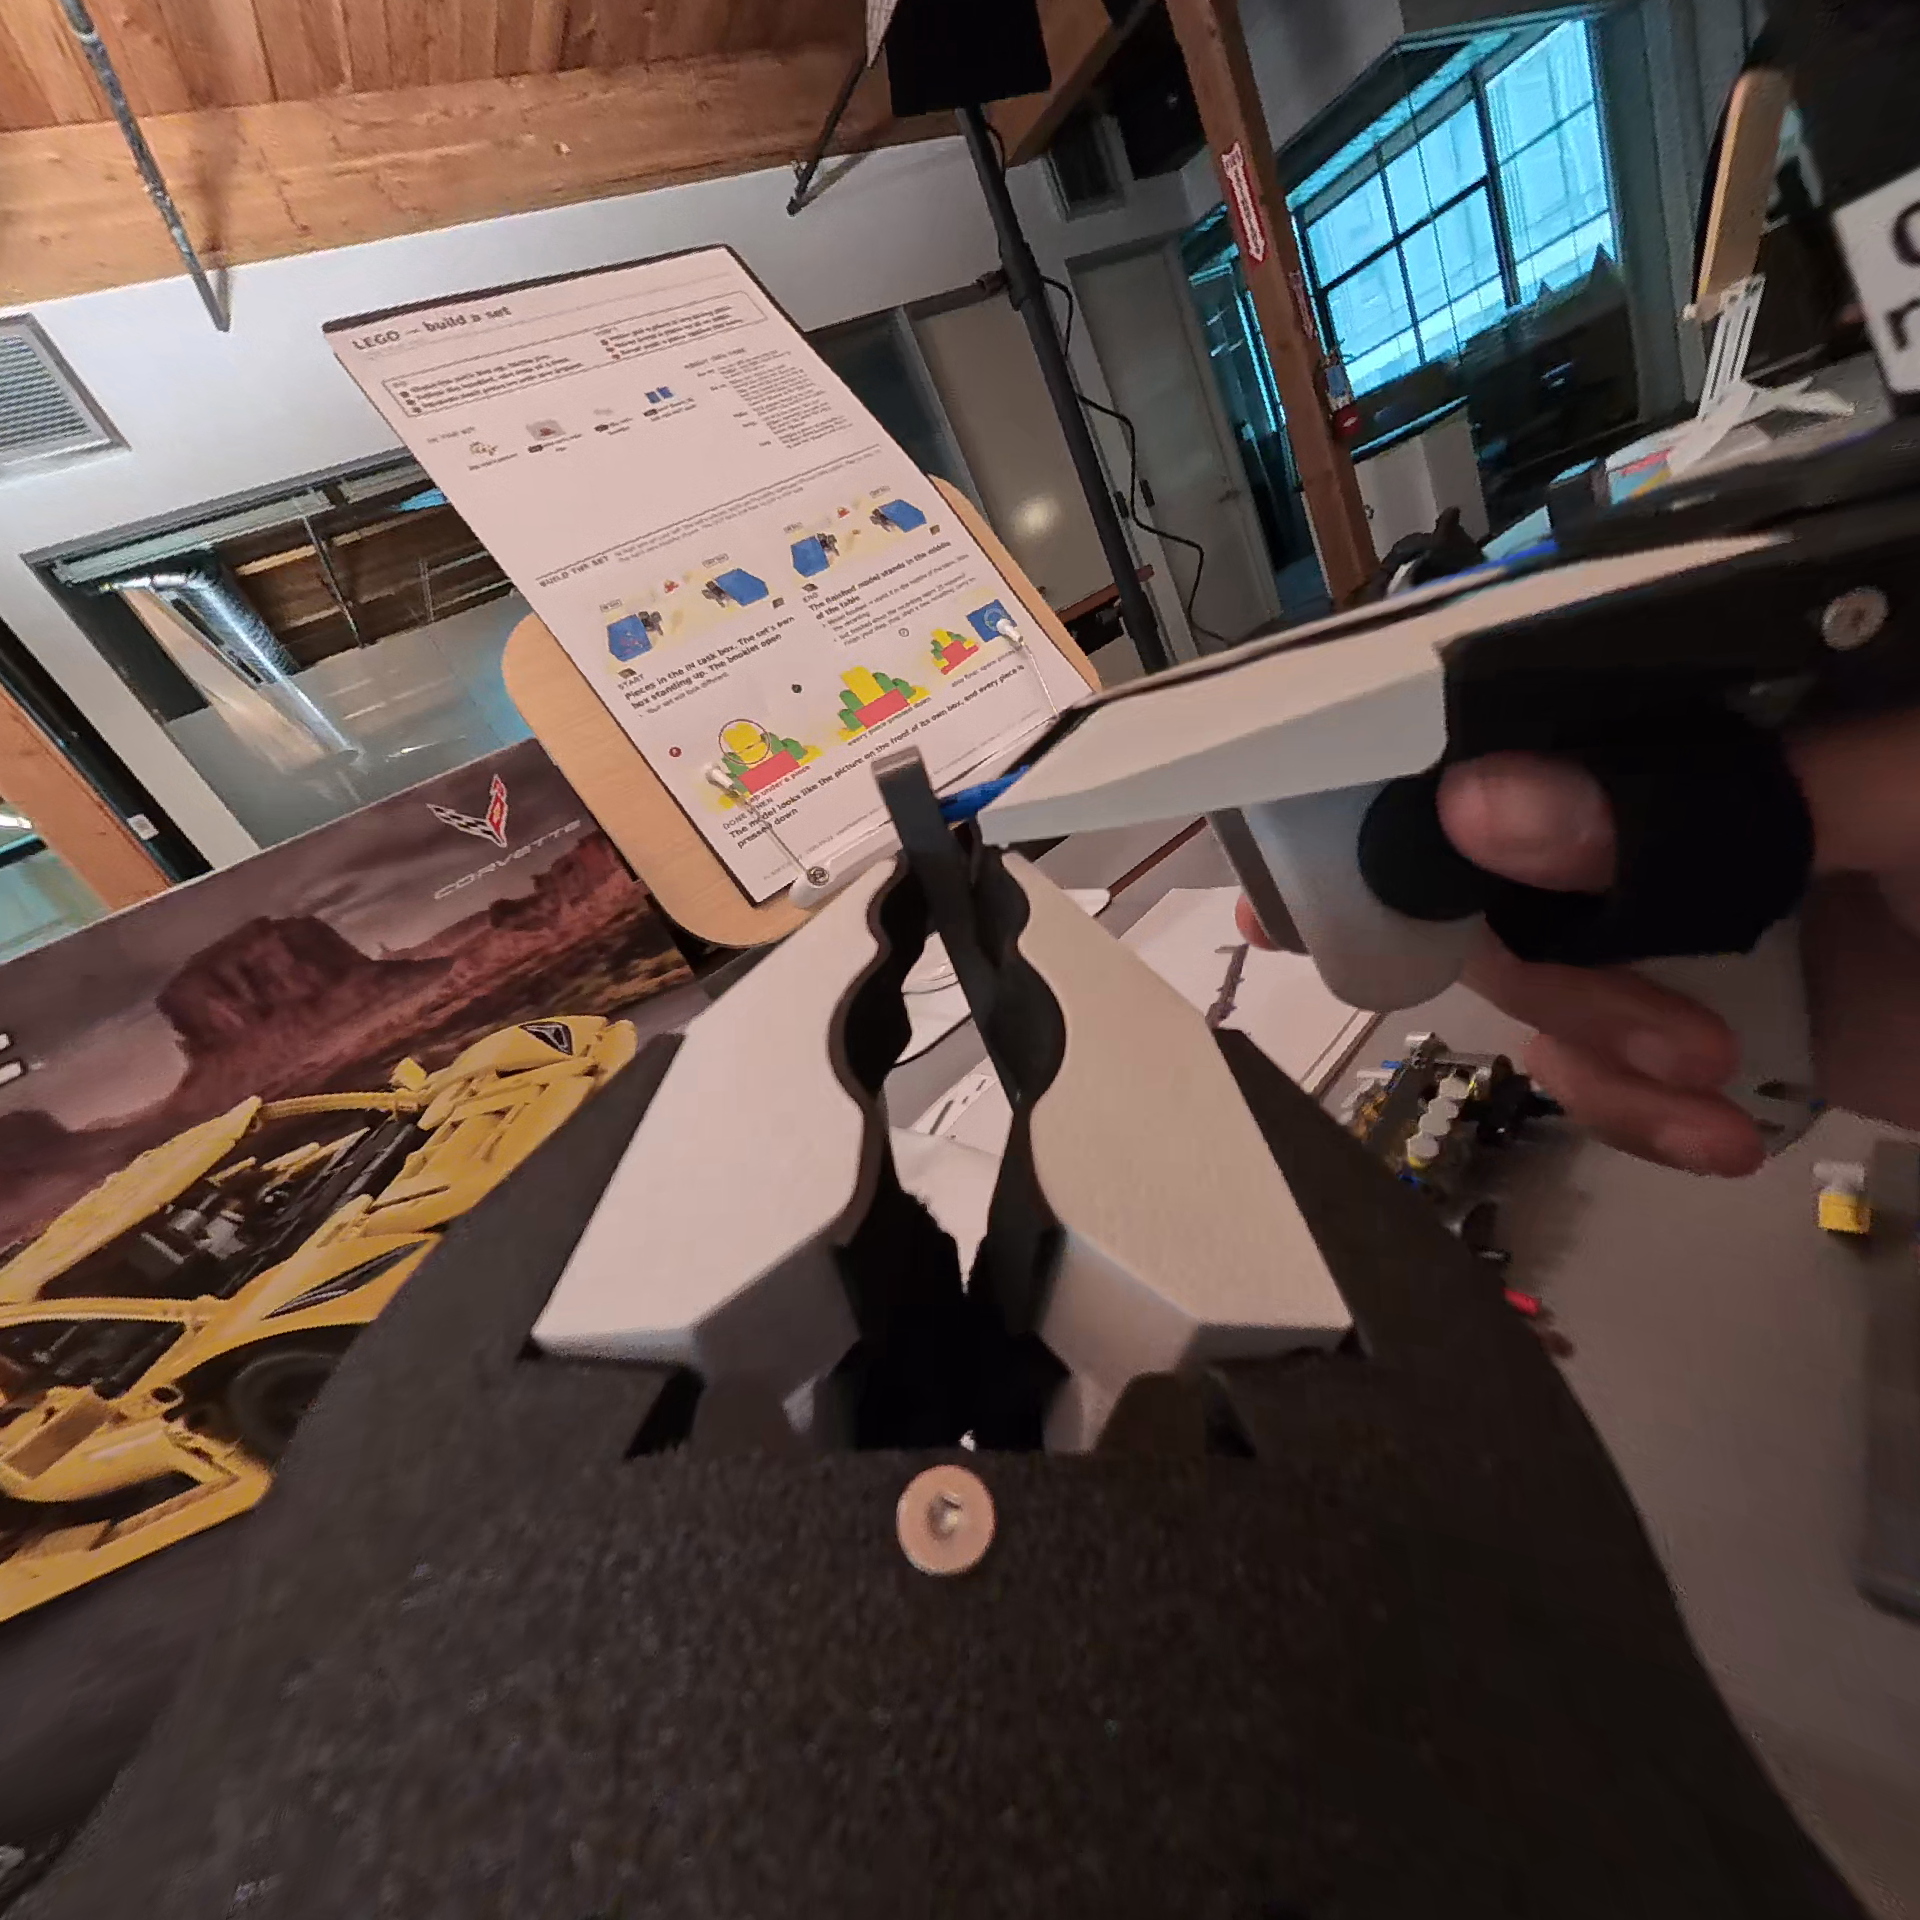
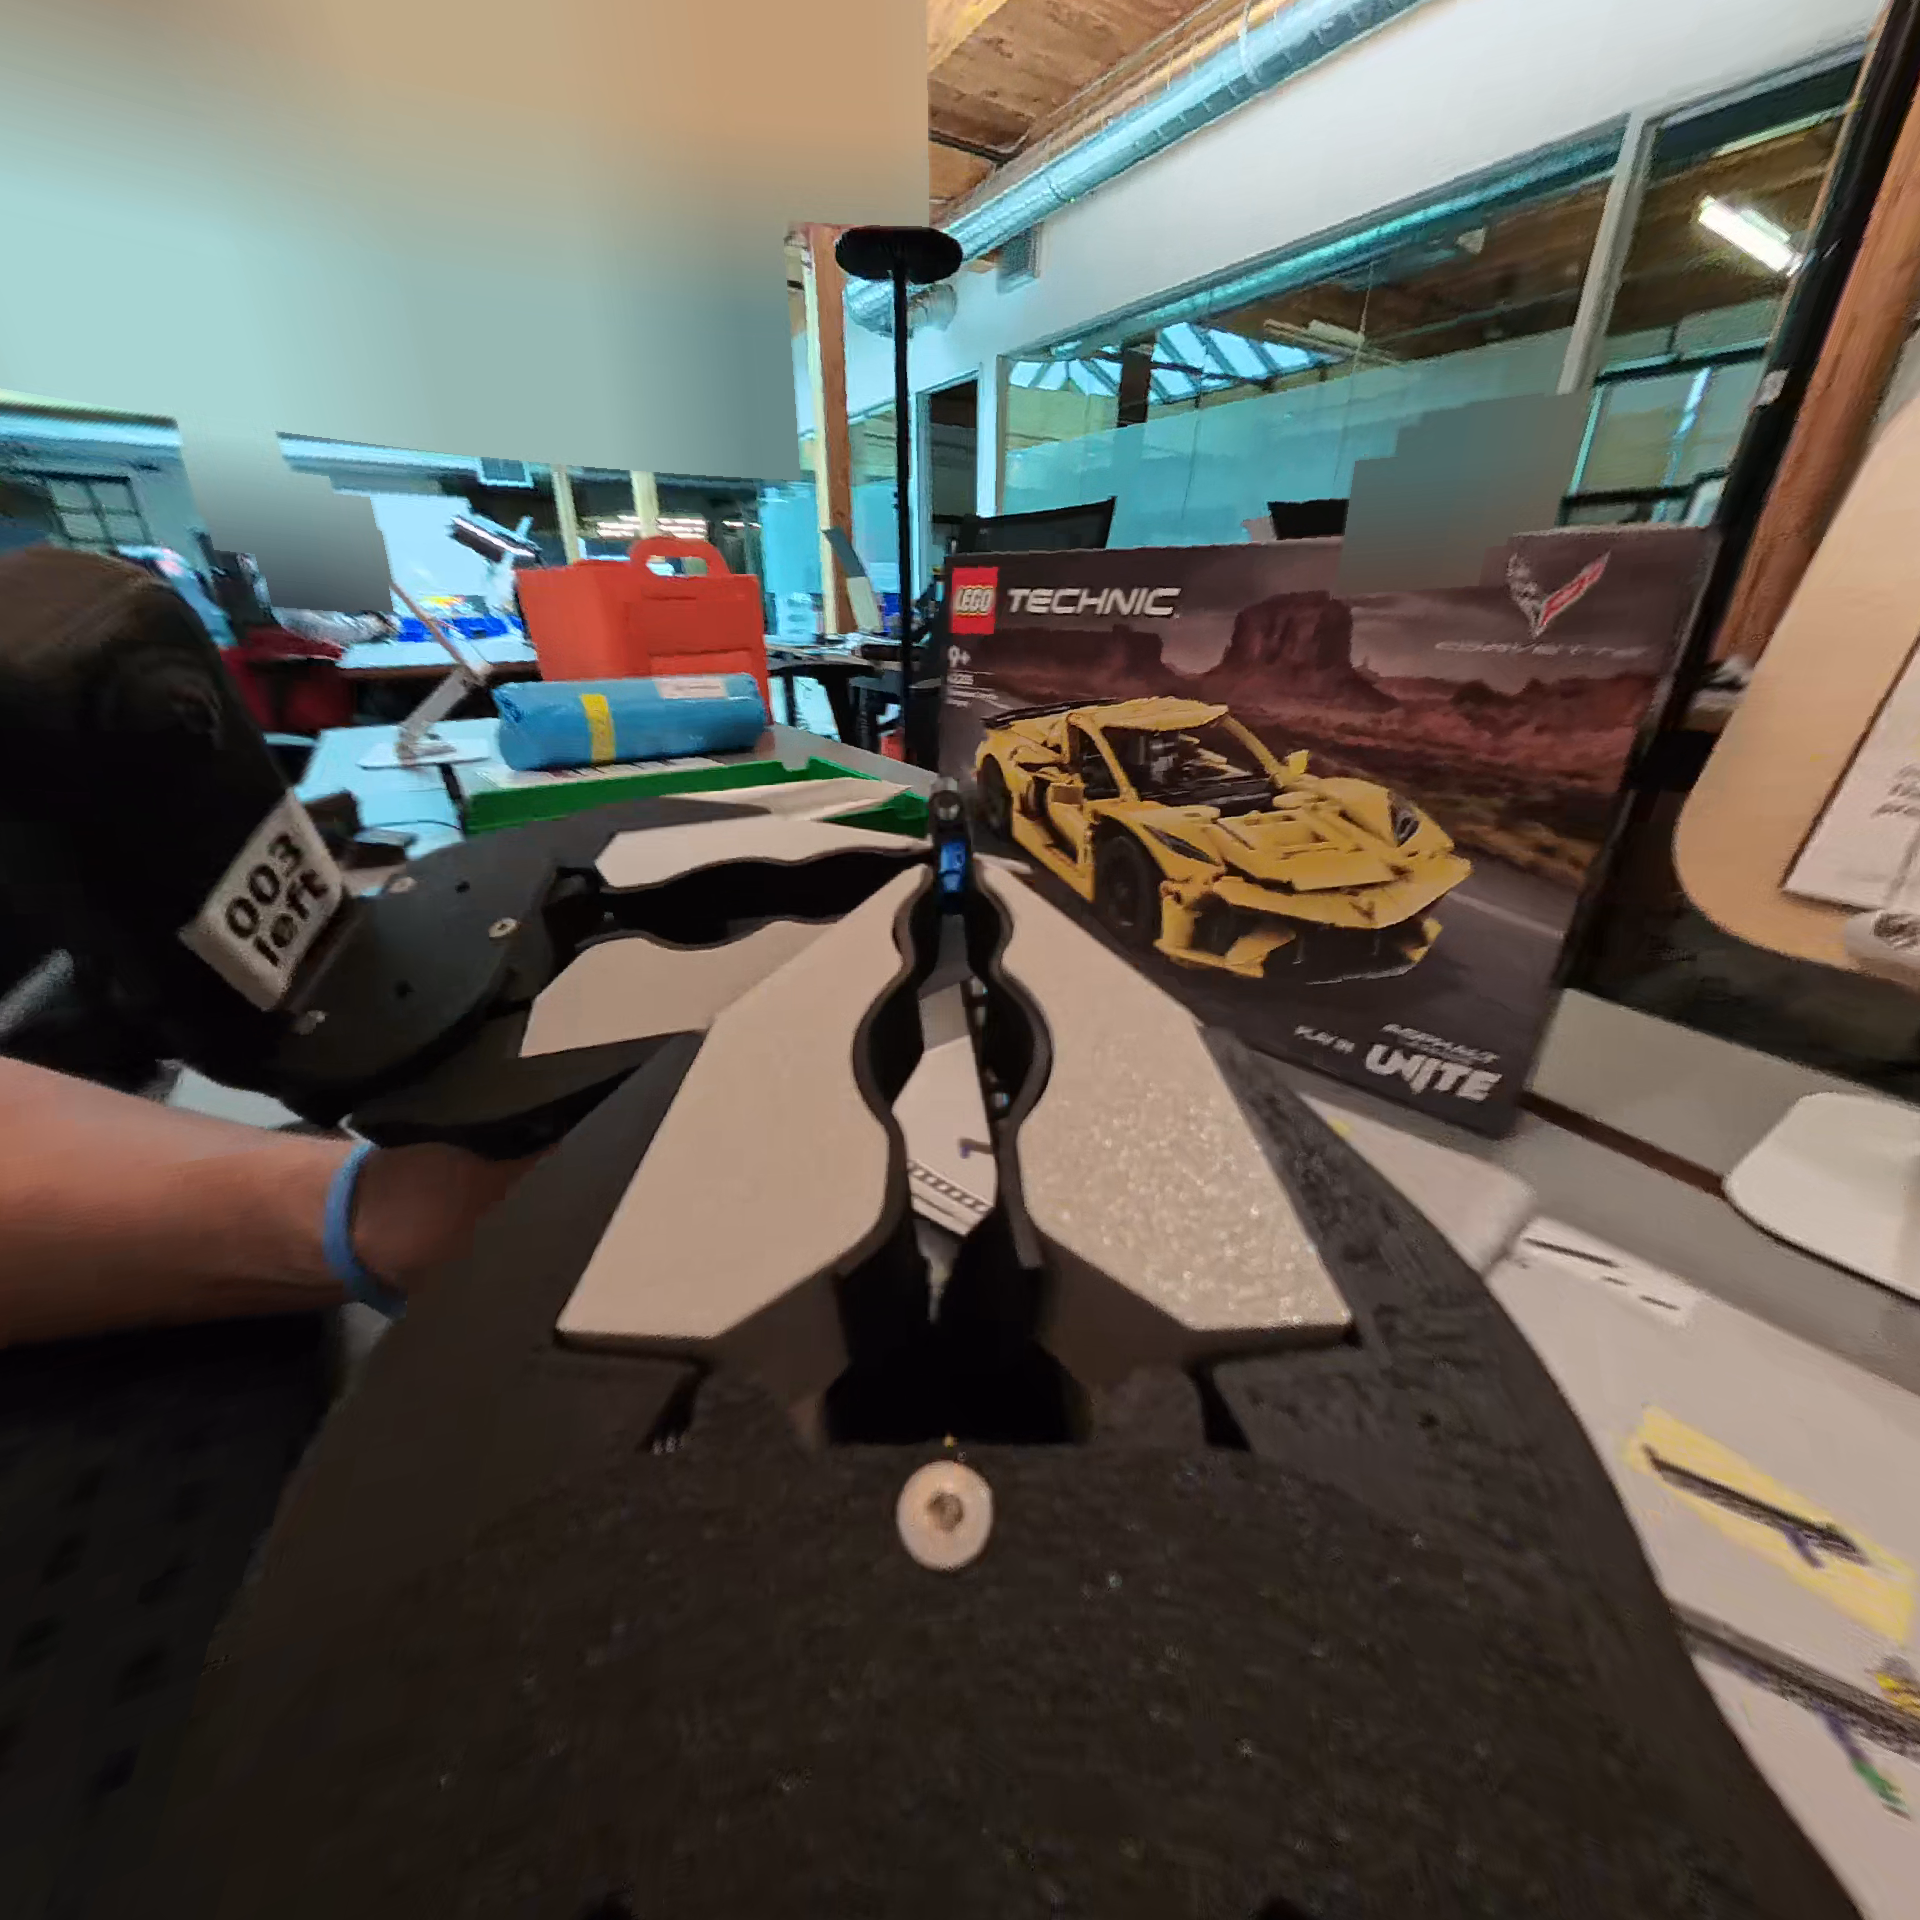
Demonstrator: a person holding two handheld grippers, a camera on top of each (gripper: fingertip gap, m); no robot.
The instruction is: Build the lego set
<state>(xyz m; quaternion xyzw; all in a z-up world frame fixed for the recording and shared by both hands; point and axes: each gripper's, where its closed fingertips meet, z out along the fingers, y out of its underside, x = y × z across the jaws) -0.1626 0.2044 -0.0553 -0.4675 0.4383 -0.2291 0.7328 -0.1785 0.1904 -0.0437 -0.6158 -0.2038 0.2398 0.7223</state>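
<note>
Black beam is clamped upright in the left hand-held gripper; the right hand-held gripper pinches a blue-pinned piece against it, beside the printed set box.

An orange case stands on a far desk; a blue roll lies just before it, a black pole right of it.
</note>
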